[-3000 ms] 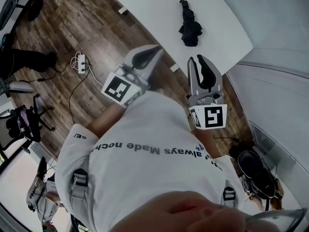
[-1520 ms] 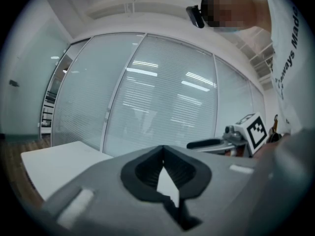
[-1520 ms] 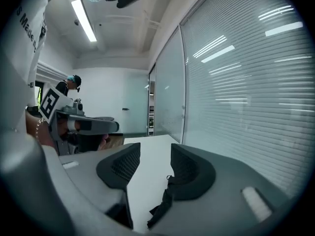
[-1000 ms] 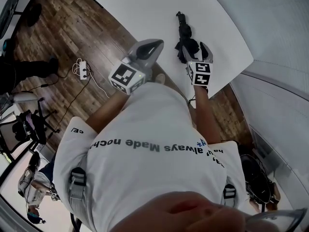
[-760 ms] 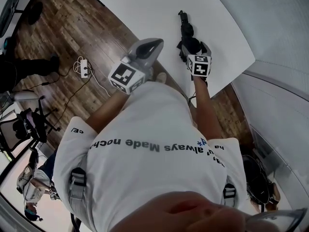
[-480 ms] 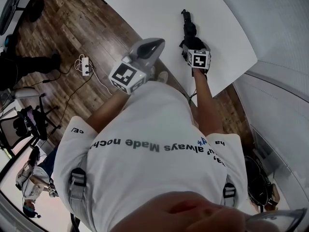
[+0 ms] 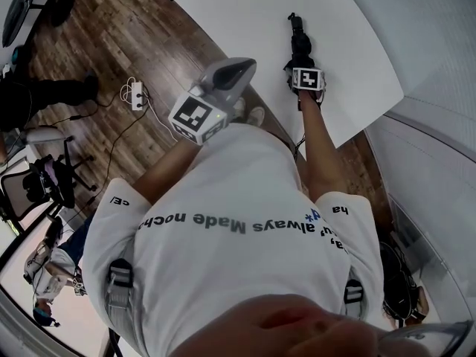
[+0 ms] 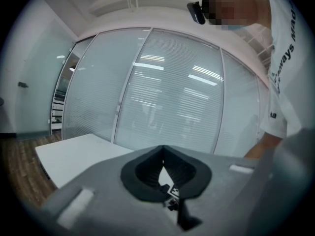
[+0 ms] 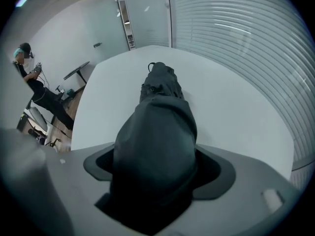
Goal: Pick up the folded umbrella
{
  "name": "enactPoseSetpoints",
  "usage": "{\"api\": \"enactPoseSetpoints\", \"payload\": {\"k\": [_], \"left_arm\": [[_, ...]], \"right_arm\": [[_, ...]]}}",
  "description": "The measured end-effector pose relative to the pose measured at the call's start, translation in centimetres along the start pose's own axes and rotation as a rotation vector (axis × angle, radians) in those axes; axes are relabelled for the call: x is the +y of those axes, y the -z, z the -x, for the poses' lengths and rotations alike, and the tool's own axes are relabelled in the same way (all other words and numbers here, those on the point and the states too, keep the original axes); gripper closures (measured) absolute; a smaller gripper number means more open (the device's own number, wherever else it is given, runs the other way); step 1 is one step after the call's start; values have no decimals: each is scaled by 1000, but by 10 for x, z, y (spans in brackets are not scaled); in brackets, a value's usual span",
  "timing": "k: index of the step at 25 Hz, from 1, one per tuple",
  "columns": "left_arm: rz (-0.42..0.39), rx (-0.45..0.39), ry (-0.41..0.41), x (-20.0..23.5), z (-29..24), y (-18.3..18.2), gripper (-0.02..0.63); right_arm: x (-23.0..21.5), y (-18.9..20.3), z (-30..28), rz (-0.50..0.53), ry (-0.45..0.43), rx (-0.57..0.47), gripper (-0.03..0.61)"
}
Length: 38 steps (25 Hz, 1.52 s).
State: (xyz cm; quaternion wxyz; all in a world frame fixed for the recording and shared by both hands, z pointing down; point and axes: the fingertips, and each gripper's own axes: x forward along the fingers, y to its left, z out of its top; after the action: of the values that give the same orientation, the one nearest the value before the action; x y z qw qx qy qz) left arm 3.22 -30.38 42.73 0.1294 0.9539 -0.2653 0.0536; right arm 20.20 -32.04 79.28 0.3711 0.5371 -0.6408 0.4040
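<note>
The folded black umbrella (image 7: 300,44) lies on the white table (image 7: 238,13) near its right end, handle pointing away from me. My right gripper (image 7: 303,65) points steeply down over the umbrella's near end. In the right gripper view the dark fabric bundle (image 9: 157,122) fills the space between the wide-spread jaws of that gripper (image 9: 157,168), with a dark gap showing beside each pad. My left gripper (image 7: 244,68) hangs in the air left of the umbrella, off the table's near edge, its pads (image 8: 147,168) meeting at the tips with nothing in them.
A wooden floor with a power strip and cables (image 7: 136,95) lies left of the table. An office chair (image 7: 52,184) and a person (image 7: 44,91) are at the far left. A glass wall with blinds (image 8: 162,97) stands behind the table.
My right gripper has come down from beside the umbrella onto its near end, and the umbrella now sits between its jaws. The left gripper has stayed where it was.
</note>
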Motion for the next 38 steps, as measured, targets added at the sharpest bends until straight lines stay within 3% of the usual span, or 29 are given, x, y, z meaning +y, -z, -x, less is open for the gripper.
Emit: {"api": "enactPoseSetpoints", "payload": {"k": [5, 13, 18, 23, 31, 38], "left_arm": [[-3, 2, -11, 4, 7, 2, 614], [-2, -1, -15, 3, 13, 0, 614], [-4, -9, -19, -4, 19, -4, 614], [-1, -14, -18, -4, 26, -4, 614], [-1, -32, 6, -13, 28, -11, 614], [-9, -46, 29, -31, 21, -20, 614]], "right_arm": [[2, 4, -6, 20, 19, 19, 168], [6, 1, 3, 26, -28, 20, 311], [10, 8, 15, -57, -92, -1, 335], [15, 10, 29, -78, -110, -45, 338], [25, -25, 97, -76, -167, -272, 339], [32, -62, 193, -5, -167, -516, 338]]}}
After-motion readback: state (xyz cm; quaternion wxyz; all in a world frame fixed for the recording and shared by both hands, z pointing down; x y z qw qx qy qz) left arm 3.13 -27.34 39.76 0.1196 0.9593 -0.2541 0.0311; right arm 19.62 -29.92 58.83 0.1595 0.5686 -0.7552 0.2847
